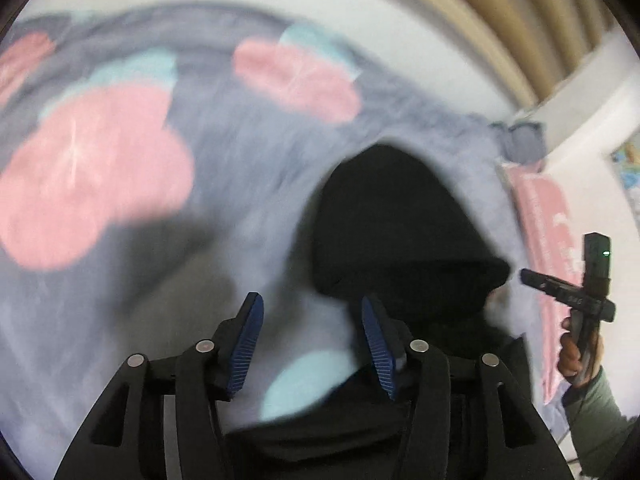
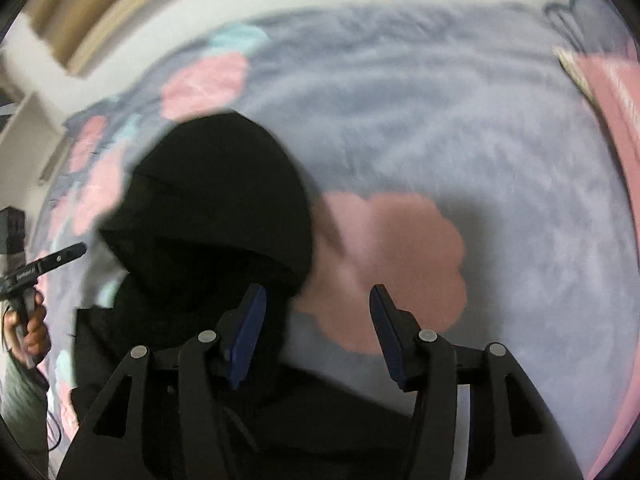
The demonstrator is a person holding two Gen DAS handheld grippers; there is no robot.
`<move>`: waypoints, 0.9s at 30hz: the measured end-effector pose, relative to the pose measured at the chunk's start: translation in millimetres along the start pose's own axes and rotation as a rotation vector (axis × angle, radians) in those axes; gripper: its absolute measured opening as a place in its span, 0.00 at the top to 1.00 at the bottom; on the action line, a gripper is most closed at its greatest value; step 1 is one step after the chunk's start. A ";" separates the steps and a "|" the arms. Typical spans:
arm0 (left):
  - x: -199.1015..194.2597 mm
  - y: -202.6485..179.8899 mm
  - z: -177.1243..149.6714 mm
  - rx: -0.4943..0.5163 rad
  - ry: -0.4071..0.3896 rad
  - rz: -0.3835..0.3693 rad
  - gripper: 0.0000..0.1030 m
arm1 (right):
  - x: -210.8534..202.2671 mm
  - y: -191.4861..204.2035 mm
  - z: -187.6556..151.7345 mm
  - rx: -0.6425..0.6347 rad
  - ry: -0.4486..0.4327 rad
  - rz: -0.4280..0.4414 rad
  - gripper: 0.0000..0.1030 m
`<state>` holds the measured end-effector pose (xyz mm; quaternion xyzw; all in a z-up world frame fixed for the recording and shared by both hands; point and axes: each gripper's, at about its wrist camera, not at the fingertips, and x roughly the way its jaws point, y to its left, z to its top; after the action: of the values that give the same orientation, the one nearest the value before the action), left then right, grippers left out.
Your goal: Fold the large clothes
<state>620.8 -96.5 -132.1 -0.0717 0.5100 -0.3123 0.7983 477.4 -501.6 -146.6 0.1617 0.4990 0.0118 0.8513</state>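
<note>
Both my grippers hang over a bed, both views motion-blurred. The black hooded garment (image 1: 400, 224) lies on the grey blanket (image 1: 224, 168) with pink and teal flower patches; hood end points away from me, body runs back under the rigs, so I judge the long axis runs roughly along my line of sight.

Left gripper (image 1: 312, 344): jaws open, nothing between them but blanket and a teal patch. The hood sits ahead and to the right of it; black cloth passes under the right finger, contact unclear from blur.

Right gripper (image 2: 316, 332): jaws open, empty, over a pink flower patch (image 2: 392, 268). From here the hood (image 2: 216, 192) sits ahead and to the left, dark cloth behind the left finger.

So the garment lies between the two grippers, each one flanking a side of it at about the shoulder level. Neither looks clearly nearer. In the left view I see the right hand (image 1: 576, 352) holding its rig at the far right edge; a pink pillow (image 1: 548, 216) lies beyond.

My guess: fold barely started; next grab needs each gripper to move inward toward the cloth edge.
</note>
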 end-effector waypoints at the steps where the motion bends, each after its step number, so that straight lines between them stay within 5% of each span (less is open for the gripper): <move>1: -3.5 -8.1 12.2 0.006 -0.031 -0.023 0.47 | -2.6 9.3 9.9 -0.008 -0.025 0.025 0.45; 4: 16.8 -32.3 34.1 0.039 -0.038 -0.045 0.47 | 18.1 31.0 30.9 -0.037 -0.033 0.028 0.45; 12: 131.6 -11.7 20.2 -0.037 0.179 0.036 0.47 | 125.5 9.8 13.9 -0.026 0.146 -0.022 0.46; 17: 104.2 -23.3 25.8 0.020 0.129 0.049 0.47 | 106.3 9.0 25.2 -0.075 0.156 -0.004 0.46; 21: 60.2 -28.2 42.4 0.070 0.037 -0.031 0.47 | 73.3 8.4 50.3 -0.119 0.090 0.058 0.36; 24: 53.7 -25.1 65.4 0.076 0.020 -0.055 0.25 | 73.3 5.9 74.1 -0.125 0.074 0.079 0.31; 27: 77.9 -13.8 84.0 0.059 0.092 -0.060 0.23 | 94.4 3.8 93.4 -0.119 0.116 0.120 0.31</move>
<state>709.3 -169.1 -146.6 -0.0492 0.5342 -0.3541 0.7660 604.9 -505.5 -183.4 0.1393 0.5351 0.1016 0.8270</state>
